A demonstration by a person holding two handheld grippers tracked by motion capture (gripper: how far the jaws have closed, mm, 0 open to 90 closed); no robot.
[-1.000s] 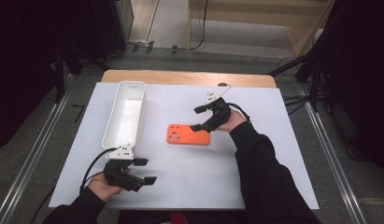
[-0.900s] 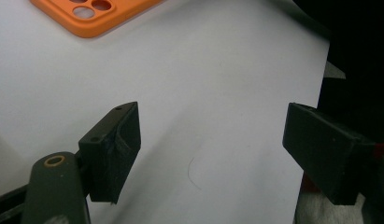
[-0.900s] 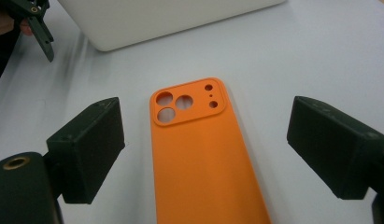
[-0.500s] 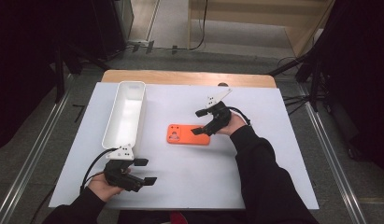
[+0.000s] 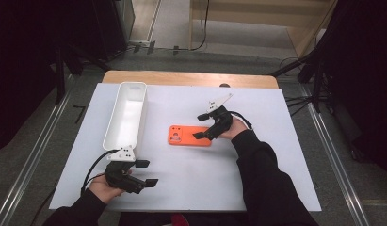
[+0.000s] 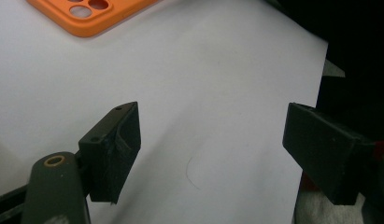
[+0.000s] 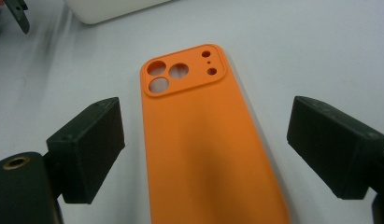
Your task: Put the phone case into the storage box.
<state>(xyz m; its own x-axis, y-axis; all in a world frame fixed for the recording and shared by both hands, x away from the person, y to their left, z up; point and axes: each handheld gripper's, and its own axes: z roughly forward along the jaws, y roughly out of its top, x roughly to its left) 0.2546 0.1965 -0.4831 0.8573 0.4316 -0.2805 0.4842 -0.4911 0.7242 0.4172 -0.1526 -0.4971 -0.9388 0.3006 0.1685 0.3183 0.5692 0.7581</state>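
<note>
Lying flat on the bench (image 5: 257,188) beside the white tray (image 5: 127,110), the orange phone case (image 5: 189,135) remains ungrasped: right gripper (image 7: 206,149) straddles it with fingers released, left gripper (image 6: 210,154) waits released, pickup outstanding.

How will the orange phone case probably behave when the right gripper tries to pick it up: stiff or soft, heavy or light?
The orange phone case is thin and seemingly empty, so probably light. Its matte, rubbery look suggests it may flex when squeezed. It lies flat on the white table between the open right gripper, so the edges may be hard to catch.
</note>
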